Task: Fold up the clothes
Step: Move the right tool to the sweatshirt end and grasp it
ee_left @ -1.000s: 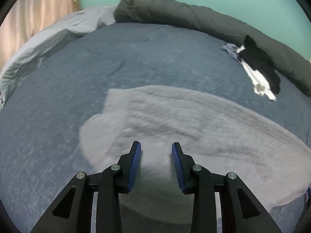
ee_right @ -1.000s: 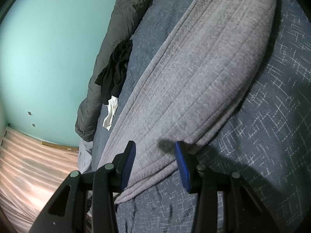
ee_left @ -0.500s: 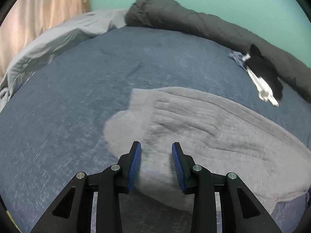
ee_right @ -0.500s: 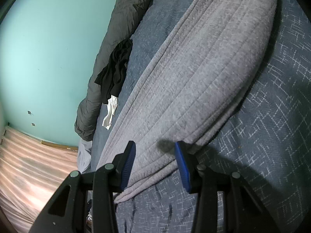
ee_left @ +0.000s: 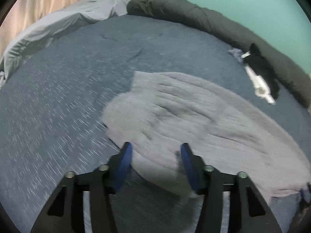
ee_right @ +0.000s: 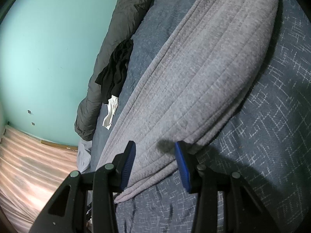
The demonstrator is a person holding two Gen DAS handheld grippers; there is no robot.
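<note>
A grey ribbed garment [ee_left: 194, 116] lies spread flat on the blue bedcover [ee_left: 58, 106]. My left gripper [ee_left: 155, 155] hovers over the garment's near left edge; its jaws are opening, and the cloth lies below them, not pinched. In the right wrist view the same garment [ee_right: 194, 68] runs away as a long folded strip. My right gripper [ee_right: 154, 151] stands open over its near end, the fingers straddling the cloth's edge without pressing on it.
A rolled dark grey duvet [ee_left: 194, 13] lines the far side by the teal wall. A black garment [ee_left: 260, 68] and a white cloth [ee_left: 260, 85] lie against it. A pale grey sheet [ee_left: 58, 27] is bunched at the far left by a curtain [ee_left: 38, 3].
My left gripper has drawn back toward the garment's near left edge and its jaws have spread wider. The right gripper and the cloth under it have not moved.
</note>
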